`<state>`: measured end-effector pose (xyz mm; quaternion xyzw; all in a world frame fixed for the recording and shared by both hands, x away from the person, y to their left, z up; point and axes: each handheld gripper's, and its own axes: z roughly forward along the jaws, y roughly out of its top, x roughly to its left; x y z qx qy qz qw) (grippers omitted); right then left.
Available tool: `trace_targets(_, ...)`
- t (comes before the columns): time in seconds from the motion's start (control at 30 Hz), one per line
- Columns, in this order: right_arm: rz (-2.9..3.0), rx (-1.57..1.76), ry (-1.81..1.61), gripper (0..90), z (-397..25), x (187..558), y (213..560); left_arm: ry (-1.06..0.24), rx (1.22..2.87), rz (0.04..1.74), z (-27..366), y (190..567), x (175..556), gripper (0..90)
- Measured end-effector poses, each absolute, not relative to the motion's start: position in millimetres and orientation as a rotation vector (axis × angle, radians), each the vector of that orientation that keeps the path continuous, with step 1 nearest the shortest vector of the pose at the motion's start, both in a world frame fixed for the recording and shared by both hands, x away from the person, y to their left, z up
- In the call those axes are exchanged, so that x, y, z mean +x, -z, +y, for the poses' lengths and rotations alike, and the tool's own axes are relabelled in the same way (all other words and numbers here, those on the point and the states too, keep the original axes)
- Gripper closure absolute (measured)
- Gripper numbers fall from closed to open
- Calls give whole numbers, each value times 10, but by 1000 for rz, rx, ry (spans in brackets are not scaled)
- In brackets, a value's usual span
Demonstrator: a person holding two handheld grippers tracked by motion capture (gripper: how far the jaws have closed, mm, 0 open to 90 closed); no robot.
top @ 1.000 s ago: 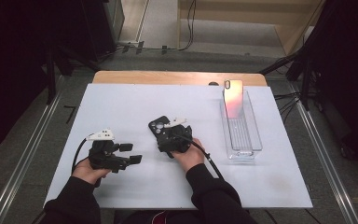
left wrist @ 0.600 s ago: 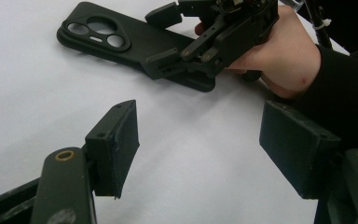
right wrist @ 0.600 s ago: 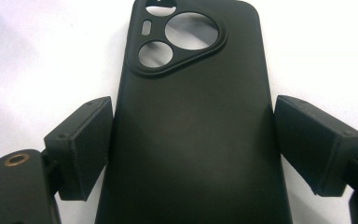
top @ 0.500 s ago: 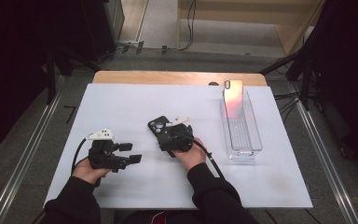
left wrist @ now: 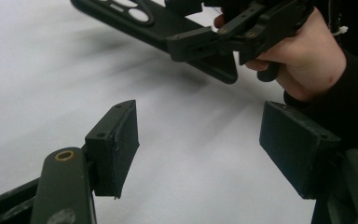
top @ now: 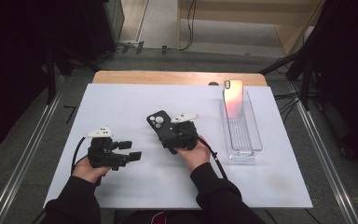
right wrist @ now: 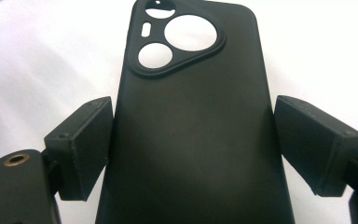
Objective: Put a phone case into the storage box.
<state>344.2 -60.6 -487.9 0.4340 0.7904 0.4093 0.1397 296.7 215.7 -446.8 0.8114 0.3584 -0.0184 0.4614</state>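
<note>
You have the black phone case point(top: 157, 122) between the jaws of your right gripper point(top: 171, 133), near the middle of the white table point(top: 121, 100). In the right gripper view the case point(right wrist: 186, 121) lies flat with its back up, and the jaw on one side touches its edge while the jaw on the other side sits just beside its other edge, so I cannot tell if the squeeze is tight yet. In the left gripper view one end of the case point(left wrist: 135, 14) looks tipped up a little off the table. Your left gripper point(top: 128, 155) is open and holds nothing; it waits near the case, low over the table. Off to the right stands a long clear box point(top: 242, 135), and a shiny phone point(top: 233, 98) leans up at its far end. My guess is the case is meant for that phone, so the grab looks about done, and the carrying and fitting are left. The case looks soft and rubbery, smooth and dull black, with round holes for the camera. The jaw pads point(right wrist: 81, 144) are dark, flat blocks. The box is hard, see-through plastic.
</note>
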Motion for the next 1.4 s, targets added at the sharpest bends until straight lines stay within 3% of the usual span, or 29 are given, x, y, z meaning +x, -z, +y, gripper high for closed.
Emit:
trace_targets(0.57, 2245, 1176, -1287, 132, -872, 3195, 4457, 82, 1923, 985, 2088, 4325, 3030, 258)
trace_targets(1.4, 2205, 1263, -1422, 131, -1057, 2951, 4529, 134, 1923, 1036, 1803, 4093, 3231, 258)
